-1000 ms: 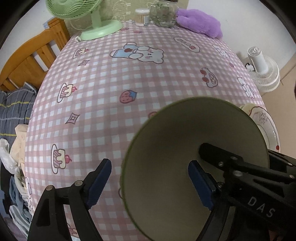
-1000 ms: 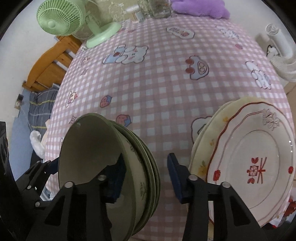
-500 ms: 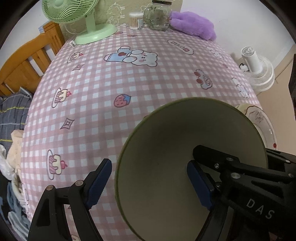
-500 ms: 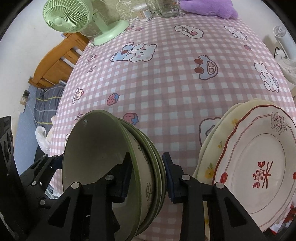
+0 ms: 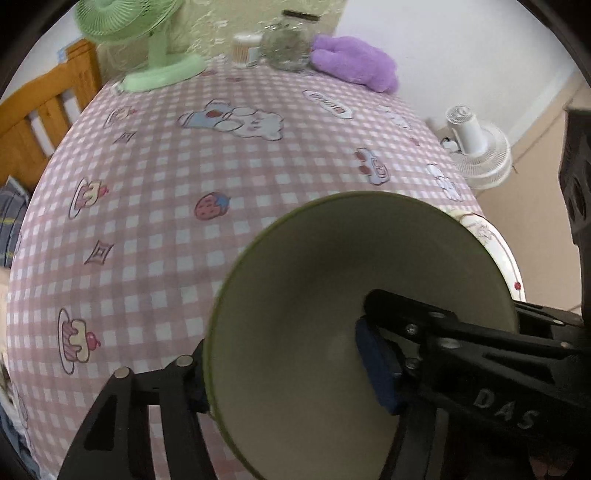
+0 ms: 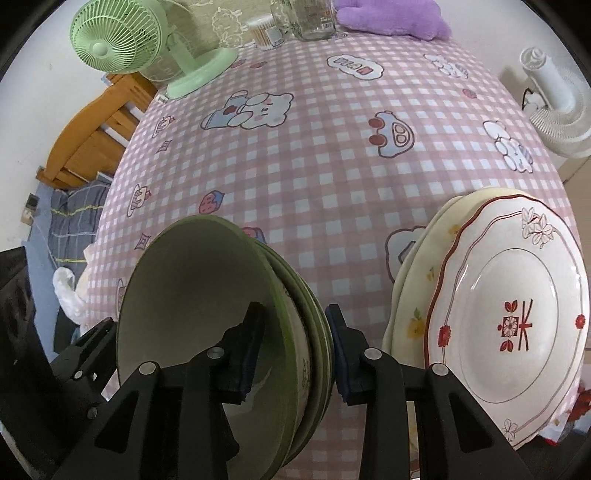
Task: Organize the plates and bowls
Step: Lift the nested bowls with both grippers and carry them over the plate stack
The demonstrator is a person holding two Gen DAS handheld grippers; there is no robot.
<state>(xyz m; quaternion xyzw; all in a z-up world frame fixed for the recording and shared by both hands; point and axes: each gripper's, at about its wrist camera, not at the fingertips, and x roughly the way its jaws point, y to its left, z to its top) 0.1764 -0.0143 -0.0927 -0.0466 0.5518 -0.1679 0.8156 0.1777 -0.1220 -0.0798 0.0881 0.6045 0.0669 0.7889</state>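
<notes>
A stack of green-rimmed bowls (image 6: pixel 207 306) stands at the near edge of the pink checked table (image 6: pixel 314 147). My right gripper (image 6: pixel 295 350) is shut on the right side of the stack, one finger inside the top bowl and one outside. My left gripper (image 5: pixel 284 373) is shut on the left wall of the same stack (image 5: pixel 325 295), one pad inside and one outside the rim. A stack of plates (image 6: pixel 506 325), the top one white with red flowers, lies to the right of the bowls; it also shows in the left wrist view (image 5: pixel 495 247).
At the far edge of the table stand a green fan (image 6: pixel 147 40), a glass jar (image 6: pixel 310 18), a cotton-swab tub (image 6: pixel 264 31) and a purple plush (image 6: pixel 391 16). A white fan (image 6: pixel 554 103) stands beyond the right edge. A wooden bed frame (image 6: pixel 99 136) is at the left.
Both grippers have closed onto the bowl stack: the left from wide open onto its left wall, the right onto its right side. Both views have lifted slightly.
</notes>
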